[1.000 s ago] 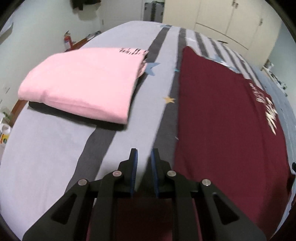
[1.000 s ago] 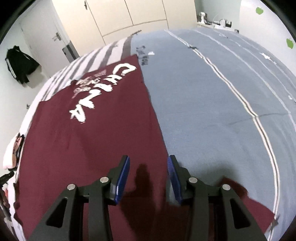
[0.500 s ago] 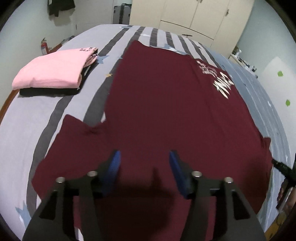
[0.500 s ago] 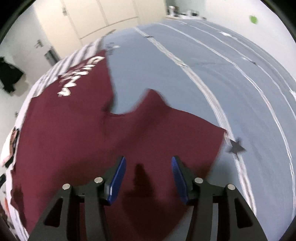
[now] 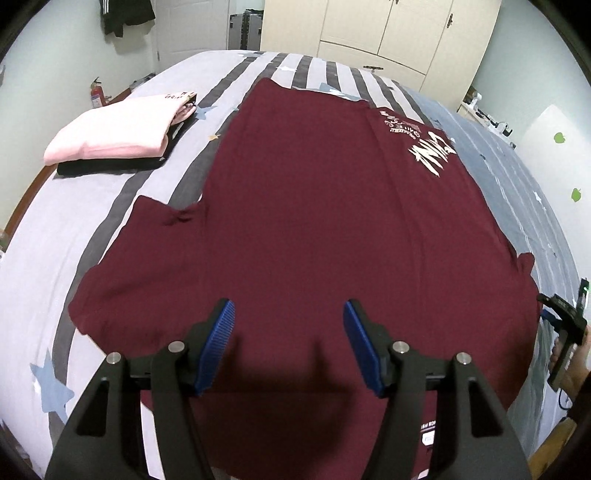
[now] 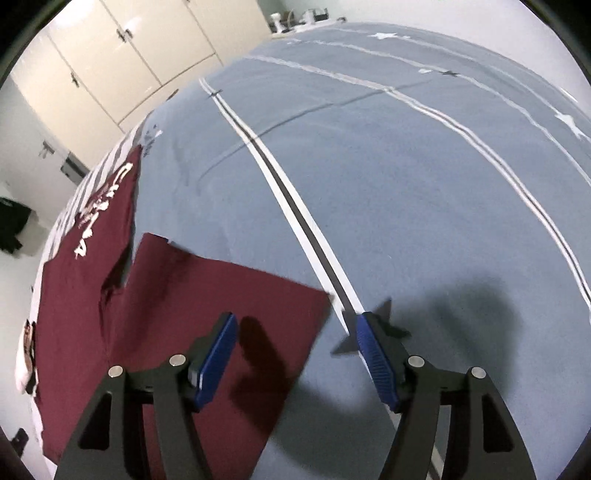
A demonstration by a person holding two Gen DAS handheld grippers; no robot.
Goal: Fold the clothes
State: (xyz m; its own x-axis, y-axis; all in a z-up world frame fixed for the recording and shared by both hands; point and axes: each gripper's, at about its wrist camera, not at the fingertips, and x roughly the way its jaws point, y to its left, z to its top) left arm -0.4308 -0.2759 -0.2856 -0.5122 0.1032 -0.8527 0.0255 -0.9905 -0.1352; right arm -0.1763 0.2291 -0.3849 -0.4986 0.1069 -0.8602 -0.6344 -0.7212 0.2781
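Both grippers' fingers just spread, empty, maroon shirt hem cut off below

Maroon T-shirt with white lettering near its far right corner, ahead of the left tool. Bedcover: pale grey with dark grey stripes and blue stars left of that tool; slate blue with white-and-black lines and white stars ahead of the right tool. Folded pink garment on a black one, far left. Both tools: black arms, ribbed blue pads. Cream wardrobe doors; red extinguisher; green wall stickers.
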